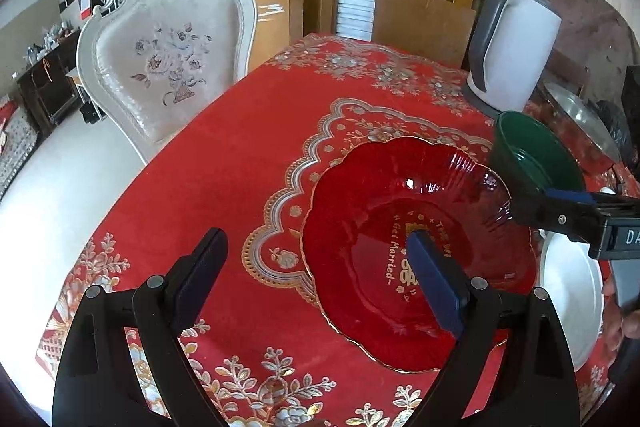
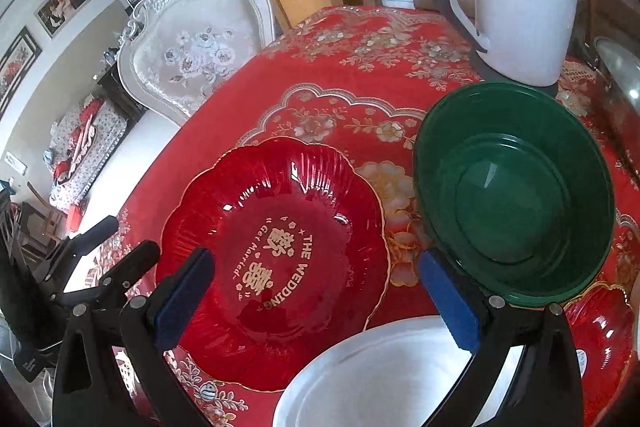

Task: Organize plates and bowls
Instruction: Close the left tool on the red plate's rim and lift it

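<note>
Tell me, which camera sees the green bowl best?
The right wrist view shows the green bowl best: big, close, and you see right down inside to its bottom. The left wrist view catches it small and tilted near the edge, partly behind the right gripper.

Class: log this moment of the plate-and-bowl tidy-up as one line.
left tool: open, over red plate | right tool: open, beside green bowl | white plate: beside red plate
</note>
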